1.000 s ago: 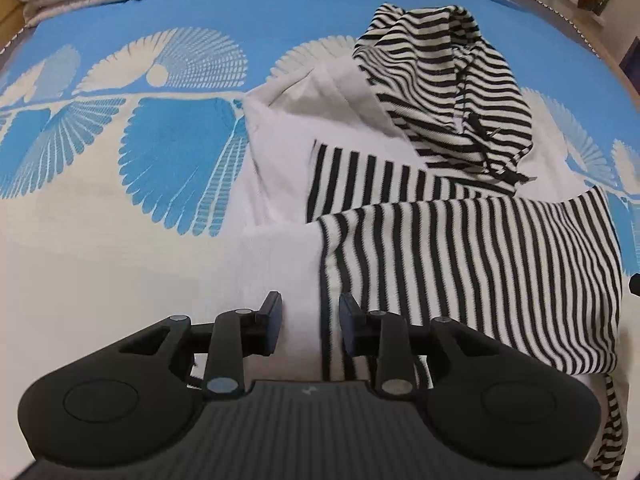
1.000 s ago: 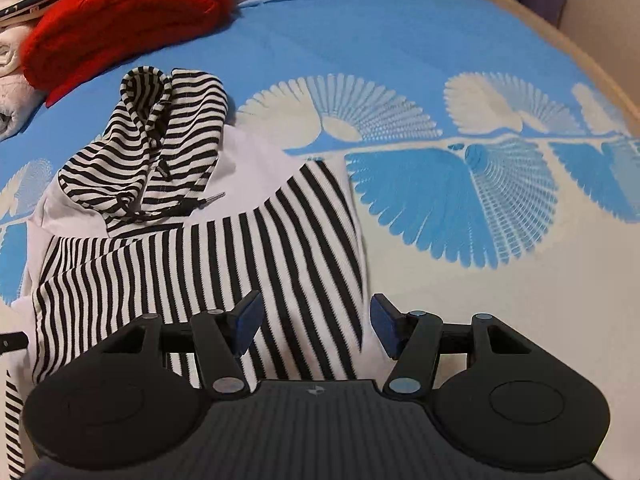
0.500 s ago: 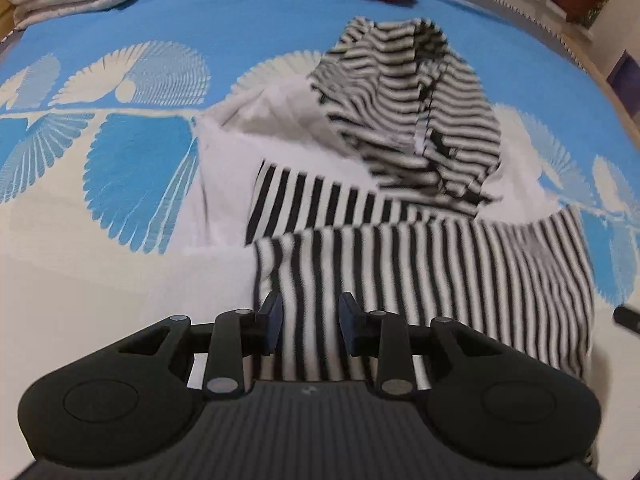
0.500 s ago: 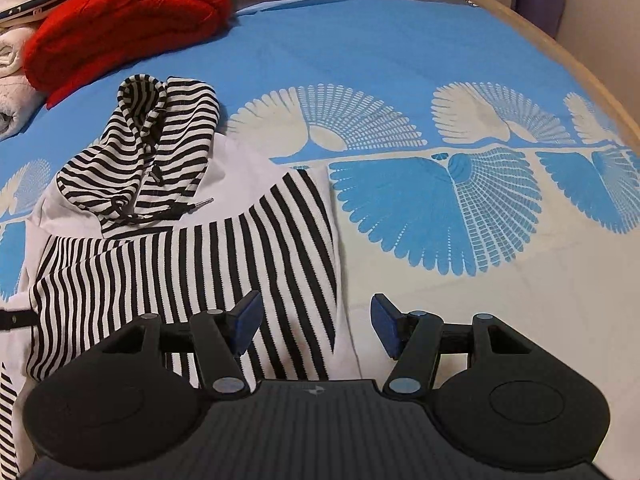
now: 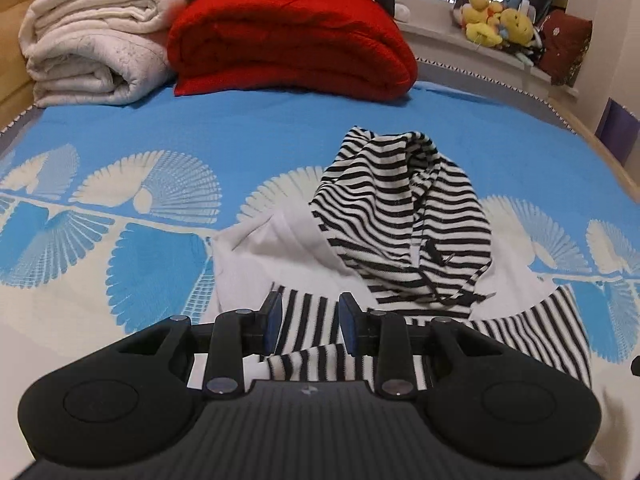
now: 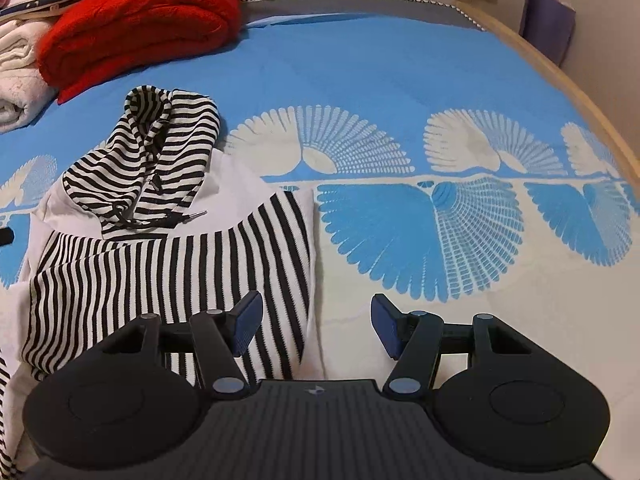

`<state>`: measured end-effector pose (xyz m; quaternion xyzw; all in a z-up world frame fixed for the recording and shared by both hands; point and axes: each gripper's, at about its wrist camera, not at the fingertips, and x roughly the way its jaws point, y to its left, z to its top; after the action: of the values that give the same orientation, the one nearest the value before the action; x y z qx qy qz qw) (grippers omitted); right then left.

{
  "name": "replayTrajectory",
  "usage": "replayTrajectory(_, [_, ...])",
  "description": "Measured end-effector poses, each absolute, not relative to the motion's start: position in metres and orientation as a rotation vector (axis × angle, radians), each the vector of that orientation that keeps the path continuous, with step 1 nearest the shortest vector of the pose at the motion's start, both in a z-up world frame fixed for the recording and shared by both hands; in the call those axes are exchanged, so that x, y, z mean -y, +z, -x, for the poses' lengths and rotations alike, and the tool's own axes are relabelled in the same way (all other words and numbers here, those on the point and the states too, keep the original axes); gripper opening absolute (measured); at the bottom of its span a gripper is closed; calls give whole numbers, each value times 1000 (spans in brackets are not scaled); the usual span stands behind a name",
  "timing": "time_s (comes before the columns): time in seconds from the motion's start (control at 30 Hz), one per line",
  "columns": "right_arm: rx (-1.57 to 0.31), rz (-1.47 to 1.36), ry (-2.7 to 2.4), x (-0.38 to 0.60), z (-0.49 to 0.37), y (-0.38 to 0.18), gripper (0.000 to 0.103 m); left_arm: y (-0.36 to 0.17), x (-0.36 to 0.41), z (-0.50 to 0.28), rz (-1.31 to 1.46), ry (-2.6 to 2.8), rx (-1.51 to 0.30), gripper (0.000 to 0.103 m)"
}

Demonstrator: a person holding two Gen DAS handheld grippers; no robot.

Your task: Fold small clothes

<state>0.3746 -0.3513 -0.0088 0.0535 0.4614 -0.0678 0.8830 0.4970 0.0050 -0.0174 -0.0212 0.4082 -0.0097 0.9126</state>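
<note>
Bedspread (image 6: 360,80) w/ striped hoodie (image 6: 168,272); only left view shows plush toys (image 5: 496,20). Both hand-held grippers (image 5: 308,322) (image 6: 316,324) released.

Soft striped knit hoodie (image 5: 400,216)

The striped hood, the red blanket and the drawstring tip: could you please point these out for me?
Striped hood (image 6: 160,160), right wrist view: middle of its striped fabric.
Red blanket (image 5: 288,40), left wrist view: top face of the folded stack.
Drawstring tip (image 6: 199,213), right wrist view: pale end lying on white cloth.
</note>
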Motion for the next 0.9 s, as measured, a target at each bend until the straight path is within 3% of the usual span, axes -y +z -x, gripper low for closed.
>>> replayTrajectory(0.33, [-941, -152, -106, 368, -369, 6, 64, -19, 37, -611, 132, -17, -861, 36])
replayTrajectory(0.37, [-942, -157, -108, 370, -369, 6, 64, -19, 43, -629, 157, -19, -872, 38])
replayTrajectory(0.43, [-946, -166, -108, 373, -370, 5, 64, -18, 54, -670, 247, -23, -897, 56])
replayTrajectory(0.6, [-950, -193, -111, 381, -373, 4, 64, -25, 78, -752, 371, 29, -948, 71])
replayTrajectory(0.67, [-951, -193, -113, 384, -374, 4, 64, -38, 92, -776, 357, 28, -1003, 71])
replayTrajectory(0.7, [-950, -193, -114, 386, -375, 4, 64, -46, 98, -783, 319, 50, -1026, 67])
replayTrajectory(0.8, [-954, -209, -126, 392, -378, 4, 64, -64, 106, -784, 226, 51, -1090, 9])
replayTrajectory(0.9, [-952, -237, -126, 394, -380, 5, 64, -49, 95, -740, 220, -47, -1012, 8])
